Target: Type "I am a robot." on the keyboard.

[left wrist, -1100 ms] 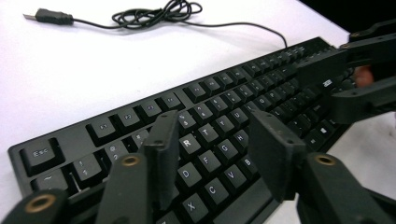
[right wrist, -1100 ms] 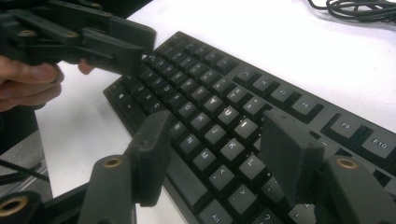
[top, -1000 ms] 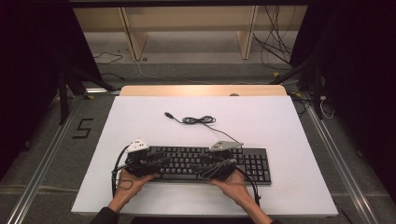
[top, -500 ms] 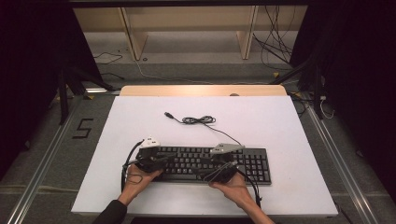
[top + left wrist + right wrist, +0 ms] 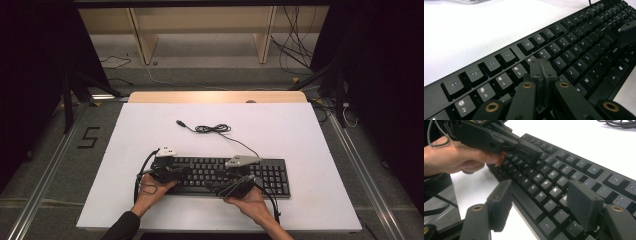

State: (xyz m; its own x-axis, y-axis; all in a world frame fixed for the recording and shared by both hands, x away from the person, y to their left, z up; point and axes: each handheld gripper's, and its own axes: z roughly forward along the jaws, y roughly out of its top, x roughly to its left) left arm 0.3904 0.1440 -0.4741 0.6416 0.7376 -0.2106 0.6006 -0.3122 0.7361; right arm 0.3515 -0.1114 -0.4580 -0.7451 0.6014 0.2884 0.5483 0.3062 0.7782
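High view: I see the black keyboard [image 5: 220, 175] lying flat on the white table [image 5: 300, 145], in the near half of the top, at about 6 o'clock from the table's centre. Its cable [image 5: 215, 129] runs from its far edge toward 11 o'clock and ends in a loose coil on the bare surface, well apart from both tools.

Left gripper [image 5: 172, 172]: I hold it over the keyboard's left end, at 9 o'clock from the keyboard's middle. In the left gripper view its jaws have just been closing and now stand clenched, pad against pad, with nothing between them; the joined tips [image 5: 541, 72] sit just above the number row, near the keys 5 and 6.

Right gripper [image 5: 235, 187]: I hold it at the keyboard's near edge, at about 5 o'clock from the left gripper. In the right gripper view its jaws have just been opening and stand released and wide apart, straddling the bottom letter row near M, with no pad pressing on a key that I can see. The left hand [image 5: 454, 157] shows farther off at 10 o'clock.
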